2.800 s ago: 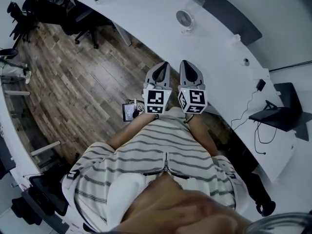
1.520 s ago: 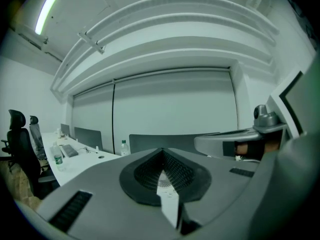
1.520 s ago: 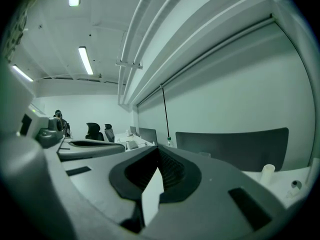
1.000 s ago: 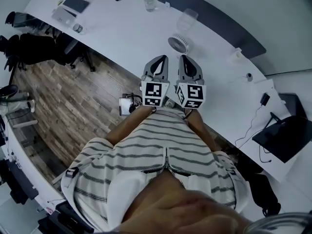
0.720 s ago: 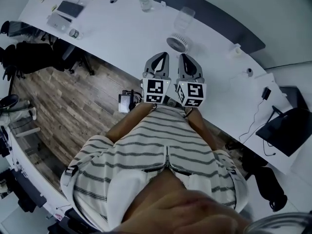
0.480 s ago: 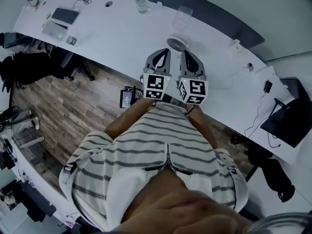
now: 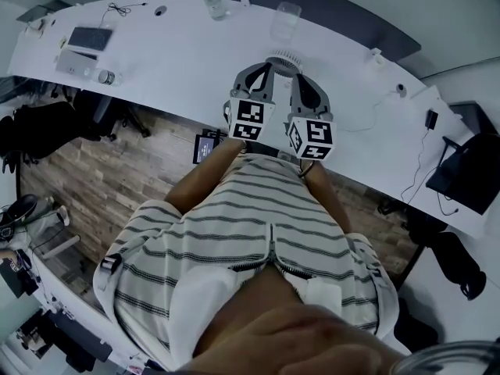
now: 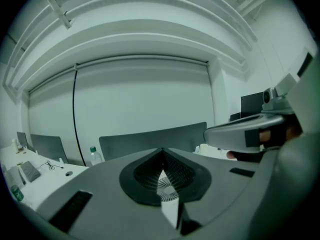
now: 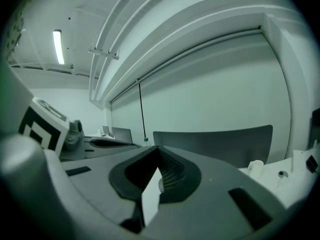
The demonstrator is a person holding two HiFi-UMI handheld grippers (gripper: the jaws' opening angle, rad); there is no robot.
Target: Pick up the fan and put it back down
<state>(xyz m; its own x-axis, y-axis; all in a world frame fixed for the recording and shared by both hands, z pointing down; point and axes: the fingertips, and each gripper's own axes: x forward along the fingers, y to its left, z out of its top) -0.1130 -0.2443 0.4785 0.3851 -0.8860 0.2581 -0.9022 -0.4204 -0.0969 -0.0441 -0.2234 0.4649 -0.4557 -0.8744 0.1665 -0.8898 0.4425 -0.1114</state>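
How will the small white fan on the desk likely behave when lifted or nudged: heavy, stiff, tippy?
The fan looks small beside the left gripper and right gripper, so probably light. Its slatted round grille looks like rigid plastic: likely stiff, perhaps slippery. It faces the grippers upright on the desk, so a high push might tip it.

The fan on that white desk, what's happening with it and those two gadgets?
A person holds tongs in each hand, the left tongs and the right tongs, both shut and empty. They point at the small white fan standing on the long white desk, just past their tips. The fan is not yet grasped.
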